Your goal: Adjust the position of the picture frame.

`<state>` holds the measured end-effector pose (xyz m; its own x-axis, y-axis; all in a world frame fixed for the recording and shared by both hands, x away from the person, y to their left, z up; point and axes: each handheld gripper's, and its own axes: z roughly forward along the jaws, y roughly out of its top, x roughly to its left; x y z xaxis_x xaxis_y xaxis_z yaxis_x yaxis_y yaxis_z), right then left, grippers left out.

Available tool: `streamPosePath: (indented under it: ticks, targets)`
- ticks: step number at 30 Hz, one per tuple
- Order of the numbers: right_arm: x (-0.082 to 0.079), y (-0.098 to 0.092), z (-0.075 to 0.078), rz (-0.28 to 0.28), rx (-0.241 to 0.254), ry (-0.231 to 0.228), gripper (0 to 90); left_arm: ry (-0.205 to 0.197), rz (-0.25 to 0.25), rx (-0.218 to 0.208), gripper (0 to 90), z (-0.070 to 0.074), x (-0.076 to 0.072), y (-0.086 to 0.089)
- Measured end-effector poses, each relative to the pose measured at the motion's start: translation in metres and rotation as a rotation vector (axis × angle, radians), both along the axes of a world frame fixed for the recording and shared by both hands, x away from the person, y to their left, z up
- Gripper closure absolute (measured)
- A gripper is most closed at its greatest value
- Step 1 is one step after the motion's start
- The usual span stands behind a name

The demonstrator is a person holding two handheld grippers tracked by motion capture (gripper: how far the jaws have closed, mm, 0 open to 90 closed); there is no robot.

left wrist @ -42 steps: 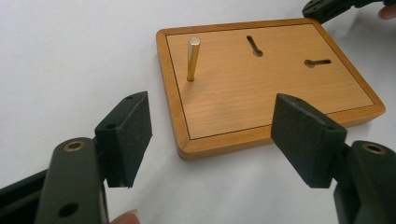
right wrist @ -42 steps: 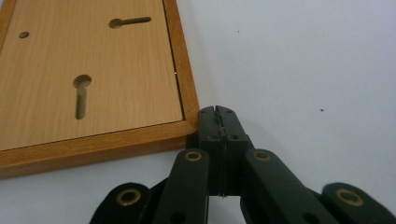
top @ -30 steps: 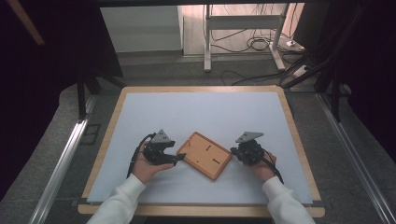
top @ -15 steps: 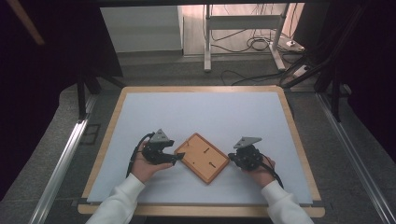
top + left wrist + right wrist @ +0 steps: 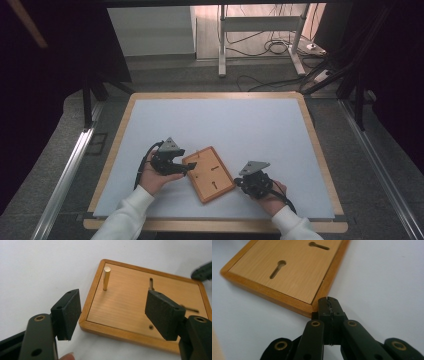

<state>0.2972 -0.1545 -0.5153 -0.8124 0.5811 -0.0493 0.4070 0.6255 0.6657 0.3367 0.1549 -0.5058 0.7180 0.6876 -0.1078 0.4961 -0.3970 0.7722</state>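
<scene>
Wooden frame (image 5: 208, 173) between both grippers, brass peg (image 5: 106, 278) upright.

A wooden board (image 5: 208, 173) is laid on the table (image 5: 225, 120), flanked at nine by the left gripper (image 5: 186, 169), at three by the right gripper (image 5: 239, 183).

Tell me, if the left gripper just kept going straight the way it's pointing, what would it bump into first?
Most likely the wooden board. The left gripper is open and points at the board's near corner, so its jaws would probably straddle that edge. The upright brass peg stands further in.
</scene>
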Motion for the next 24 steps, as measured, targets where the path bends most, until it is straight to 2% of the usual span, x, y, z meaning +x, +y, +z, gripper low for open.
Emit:
streamPosePath:
  ticks: [3, 13, 17, 24]
  targets:
    - [-0.008, 0.009, 0.000, 0.022, -0.008, -0.007, 90.0, 0.000, 0.000, 0.001, 28.7, 0.000, 0.000, 0.001]
    - [-0.019, 0.022, -0.003, 0.060, 0.034, 0.038, 90.0, -0.002, 0.009, -0.002, 28.6, 0.000, 0.001, 0.003]
    - [-0.027, 0.032, -0.003, 0.091, 0.023, 0.017, 90.0, -0.003, 0.009, -0.003, 28.6, 0.000, 0.001, 0.004]
    - [-0.030, 0.038, -0.004, 0.112, 0.037, 0.028, 90.0, -0.006, 0.007, -0.001, 28.3, 0.000, 0.002, 0.005]
